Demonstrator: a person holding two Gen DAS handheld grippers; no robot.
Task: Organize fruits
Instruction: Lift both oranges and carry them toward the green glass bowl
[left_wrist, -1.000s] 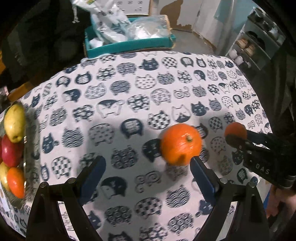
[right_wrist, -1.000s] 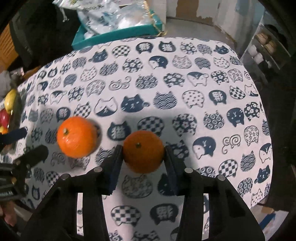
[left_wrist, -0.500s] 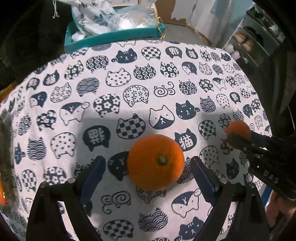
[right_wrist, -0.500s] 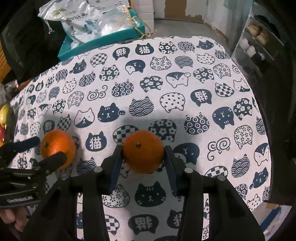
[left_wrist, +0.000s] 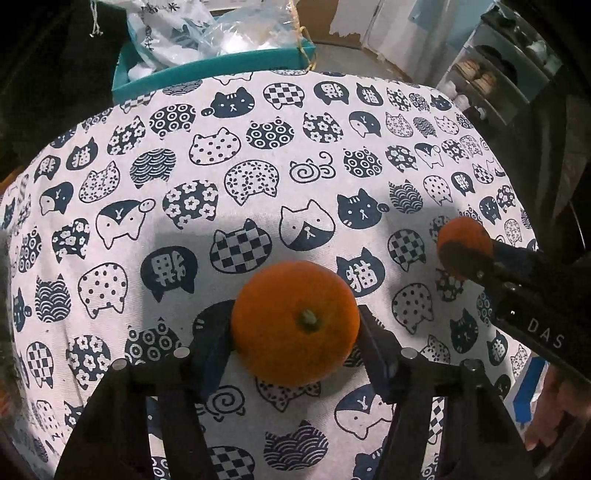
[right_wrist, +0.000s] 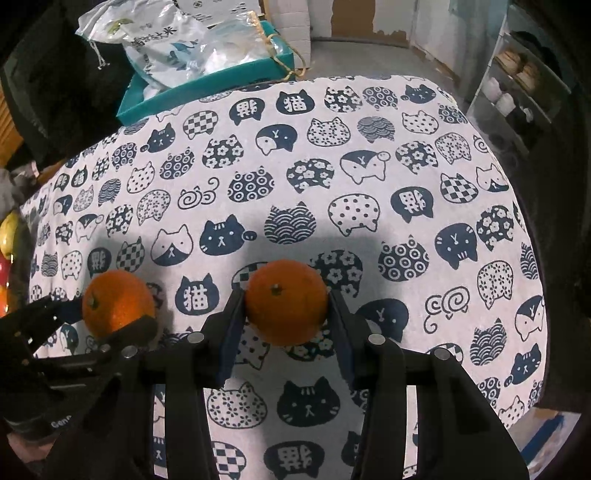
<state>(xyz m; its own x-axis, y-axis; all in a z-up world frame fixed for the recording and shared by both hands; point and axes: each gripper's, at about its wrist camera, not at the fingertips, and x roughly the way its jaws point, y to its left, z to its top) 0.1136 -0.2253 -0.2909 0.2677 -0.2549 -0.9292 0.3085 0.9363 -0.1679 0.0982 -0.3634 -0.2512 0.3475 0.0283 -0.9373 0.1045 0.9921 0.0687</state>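
Two oranges clamped: left gripper (left_wrist: 295, 328) on larger orange (left_wrist: 295, 323), right gripper (right_wrist: 286, 306) on smaller orange (right_wrist: 286, 301); stems up toward cameras, undersides hidden.

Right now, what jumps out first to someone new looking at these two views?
Two oranges, one clamped in each gripper: the left gripper holds one orange, the right gripper holds the other orange. Under them lies the cat-print tablecloth, with a teal box at its far edge.
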